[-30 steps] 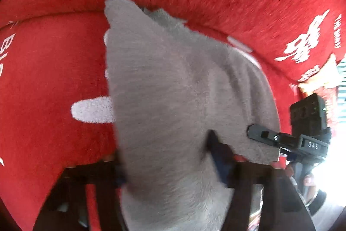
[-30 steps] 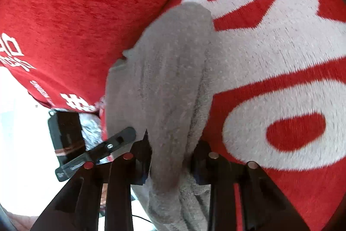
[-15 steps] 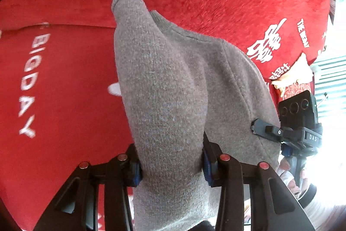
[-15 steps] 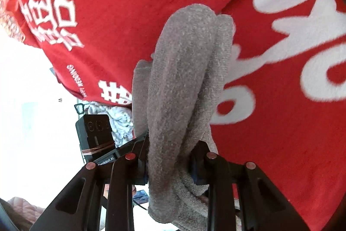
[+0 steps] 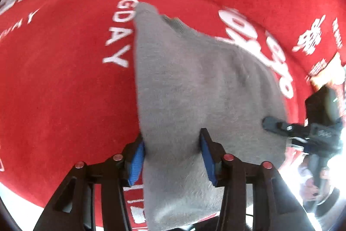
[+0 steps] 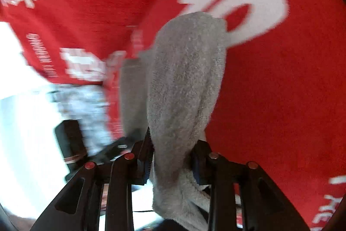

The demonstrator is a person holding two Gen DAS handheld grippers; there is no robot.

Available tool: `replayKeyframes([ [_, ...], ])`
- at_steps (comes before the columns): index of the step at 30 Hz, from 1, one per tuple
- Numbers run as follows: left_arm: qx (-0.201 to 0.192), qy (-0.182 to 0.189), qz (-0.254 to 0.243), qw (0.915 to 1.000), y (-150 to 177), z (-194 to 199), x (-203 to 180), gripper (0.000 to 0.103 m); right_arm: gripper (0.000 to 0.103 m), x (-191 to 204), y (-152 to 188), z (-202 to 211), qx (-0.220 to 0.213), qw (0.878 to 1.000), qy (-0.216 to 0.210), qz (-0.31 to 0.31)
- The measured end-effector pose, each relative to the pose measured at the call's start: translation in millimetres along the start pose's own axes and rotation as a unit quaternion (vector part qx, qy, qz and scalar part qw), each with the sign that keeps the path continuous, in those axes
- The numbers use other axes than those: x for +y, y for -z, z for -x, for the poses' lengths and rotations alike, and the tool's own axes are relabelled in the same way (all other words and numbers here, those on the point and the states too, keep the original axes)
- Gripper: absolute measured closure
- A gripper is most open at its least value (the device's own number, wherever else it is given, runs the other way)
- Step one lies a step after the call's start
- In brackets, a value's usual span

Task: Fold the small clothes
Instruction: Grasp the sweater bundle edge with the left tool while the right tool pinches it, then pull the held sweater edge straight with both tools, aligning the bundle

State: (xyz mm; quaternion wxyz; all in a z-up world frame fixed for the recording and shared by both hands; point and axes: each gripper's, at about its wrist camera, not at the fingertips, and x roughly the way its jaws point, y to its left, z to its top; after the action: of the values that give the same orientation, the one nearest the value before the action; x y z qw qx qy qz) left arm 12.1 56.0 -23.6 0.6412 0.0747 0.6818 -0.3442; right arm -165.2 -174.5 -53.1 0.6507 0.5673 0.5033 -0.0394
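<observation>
A: Which way did the cloth (image 5: pixel 194 88) run?

B: In the left view the grey cloth stretched away from the left claw (image 5: pixel 172 152), its long axis running up to a narrow tip by the white "BIGDAY" lettering (image 5: pixel 121 29). It hung over the red cover (image 5: pixel 64 90). In the right view the cloth (image 6: pixel 186 83) was bunched into a thick roll, pointing up and away from the right claw (image 6: pixel 172 154).

A: And the claws?

B: The left one stood about half wide, its jaws opening, with the cloth between the blue pads (image 5: pixel 137 158); the fabric filled the gap and touched both. The right was somewhat narrower, also opening, the roll between its pads and still pinched there.

A: Anything hard to read?

B: Plenty. Both views were smeared. The right claw appeared at the right edge of the left view, its tip at the cloth's far corner. The cloth's lower end ran out of frame beneath each claw. A pale crumpled thing (image 6: pixel 86 105) at the left of the right view was too blurred to name, and the background was washed out white.
</observation>
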Motion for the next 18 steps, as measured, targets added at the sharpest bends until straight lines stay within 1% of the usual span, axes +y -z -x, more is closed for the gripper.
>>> replayKeyframes([
  [1,-0.01,-0.005,0.002,0.9999,0.6,6.4,1.4,0.054,0.057,1.4,1.8,7.2,-0.01,1.0,0.018,0.003],
  [3,-0.032,-0.035,-0.009,0.9989,0.1,22.6,2.1,0.054,0.057,4.6,6.6,25.4,-0.032,0.998,0.054,0.014],
  [5,-0.045,-0.054,-0.017,0.9974,-2.2,33.3,3.2,0.055,0.057,2.7,10.7,38.4,-0.046,0.997,0.066,0.015],
  [6,-0.048,-0.053,-0.018,0.9972,-1.8,38.4,6.3,0.056,0.057,4.3,8.9,40.7,-0.047,0.997,0.06,0.007],
  [7,-0.056,-0.049,-0.02,0.9971,-4.1,41.5,5.0,0.065,0.066,2.8,8.0,39.8,-0.043,0.998,0.054,-0.001],
  [8,-0.059,-0.046,-0.023,0.997,-6.1,44.6,6.8,0.071,0.078,4.7,4.2,34.8,-0.036,0.998,0.045,-0.014],
  [9,-0.059,-0.047,-0.029,0.9967,-8.9,42.4,1.3,0.071,0.095,4.3,2.8,32.5,-0.036,0.998,0.045,-0.015],
  [10,-0.061,-0.051,-0.034,0.9963,-11.5,40.5,0.5,0.071,0.095,12.1,0.6,30.7,-0.04,0.998,0.048,-0.005],
  [11,-0.062,-0.058,-0.043,0.9955,-12.1,37.0,-2.8,0.071,0.095,23.7,-1.4,29.3,-0.047,0.997,0.055,0.023],
  [13,-0.056,-0.098,-0.07,0.9911,-13.2,17.2,-12.9,0.071,0.095,29.3,1.7,30.2,-0.053,0.994,0.08,0.059],
  [14,-0.053,-0.111,-0.075,0.9896,-13.3,8.0,-13.3,0.071,0.095,36.5,-0.4,22.4,-0.052,0.99,0.105,0.075],
  [15,-0.048,-0.119,-0.075,0.9889,-14.3,-4.5,-14.9,0.071,0.095,38.4,-2.6,13.8,-0.046,0.983,0.148,0.093],
  [16,-0.047,-0.118,-0.071,0.9893,-14.2,-10.7,-12.2,0.071,0.095,31.3,-3.4,9.0,-0.039,0.977,0.182,0.104],
  [17,-0.049,-0.113,-0.067,0.9902,-14.7,-12.8,-10.2,0.071,0.095,24.2,-3.4,2.7,-0.03,0.973,0.202,0.112],
  [18,-0.049,-0.111,-0.063,0.9906,-15.3,-12.5,-9.2,0.071,0.095,20.1,-2.5,2.3,-0.032,0.974,0.194,0.112],
])
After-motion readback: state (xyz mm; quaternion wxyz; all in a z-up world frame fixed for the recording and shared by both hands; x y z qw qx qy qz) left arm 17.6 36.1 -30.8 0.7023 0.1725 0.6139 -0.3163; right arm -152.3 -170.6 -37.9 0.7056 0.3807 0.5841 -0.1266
